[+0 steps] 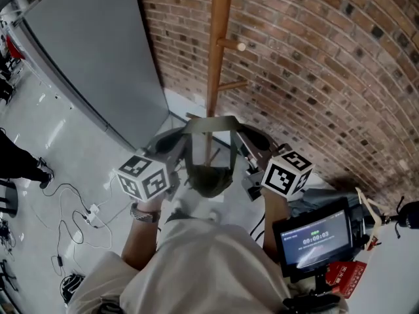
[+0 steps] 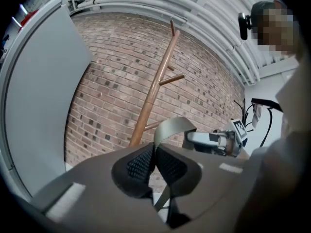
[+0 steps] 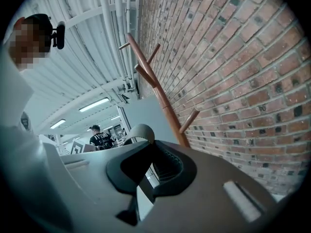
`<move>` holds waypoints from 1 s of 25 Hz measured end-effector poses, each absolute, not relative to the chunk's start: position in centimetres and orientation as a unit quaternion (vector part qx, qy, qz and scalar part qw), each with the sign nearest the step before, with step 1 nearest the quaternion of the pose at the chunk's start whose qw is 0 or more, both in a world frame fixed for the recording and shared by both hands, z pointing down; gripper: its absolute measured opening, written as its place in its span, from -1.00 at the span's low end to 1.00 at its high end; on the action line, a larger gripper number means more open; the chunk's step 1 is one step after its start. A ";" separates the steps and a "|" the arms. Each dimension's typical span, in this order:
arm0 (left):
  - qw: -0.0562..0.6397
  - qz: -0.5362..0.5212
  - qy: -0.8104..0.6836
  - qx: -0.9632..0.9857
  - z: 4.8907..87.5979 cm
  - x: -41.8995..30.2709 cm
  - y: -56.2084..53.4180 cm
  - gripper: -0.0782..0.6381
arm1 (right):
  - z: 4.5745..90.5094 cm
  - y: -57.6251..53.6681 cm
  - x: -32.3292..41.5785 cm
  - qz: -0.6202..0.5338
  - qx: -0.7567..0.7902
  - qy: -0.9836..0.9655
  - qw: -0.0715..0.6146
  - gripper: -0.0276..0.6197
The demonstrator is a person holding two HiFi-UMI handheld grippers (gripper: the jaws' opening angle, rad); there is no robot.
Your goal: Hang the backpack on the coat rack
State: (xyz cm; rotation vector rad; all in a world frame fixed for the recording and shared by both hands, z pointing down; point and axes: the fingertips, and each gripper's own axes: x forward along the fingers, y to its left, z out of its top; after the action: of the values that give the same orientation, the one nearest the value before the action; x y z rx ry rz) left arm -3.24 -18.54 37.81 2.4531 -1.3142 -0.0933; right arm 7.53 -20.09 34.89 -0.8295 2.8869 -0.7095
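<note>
Two tools share one hold: our left tool [image 2: 154,148] and right tool [image 3: 148,148] are each clamped on the olive webbing strap [image 1: 209,124], the dark fabric backpack [image 1: 209,178] dangling between them before the tall wooden coat rack [image 1: 219,18]. We judge the strap could miss the short wooden peg [image 1: 230,44] if we lift unevenly. Red brick wall [image 1: 314,77] behind; pale glossy floor [image 1: 65,129] below.

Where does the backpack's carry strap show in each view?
Head view: carry strap at centre, across the coat rack.
Left gripper view: carry strap just right of centre.
Right gripper view: carry strap just left of centre.
Shared landmark: the wooden coat rack.
</note>
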 end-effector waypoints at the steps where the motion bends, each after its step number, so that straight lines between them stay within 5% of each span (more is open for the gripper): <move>1: 0.182 -0.029 -0.462 0.868 38.3 -3.4 -18.8 -0.76 | 35.4 -20.3 7.4 -0.235 -0.272 0.933 0.027 -0.89; 25: 0.251 0.030 -0.395 0.883 45.4 -4.9 -23.9 -0.76 | 43.1 -24.6 5.9 -0.306 -0.350 0.885 -0.016 -0.88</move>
State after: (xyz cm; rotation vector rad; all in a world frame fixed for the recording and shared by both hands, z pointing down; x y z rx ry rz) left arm -4.91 -23.89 45.43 2.4028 -1.0749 0.0809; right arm 5.93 -24.64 43.07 -1.1114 2.8100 -0.9699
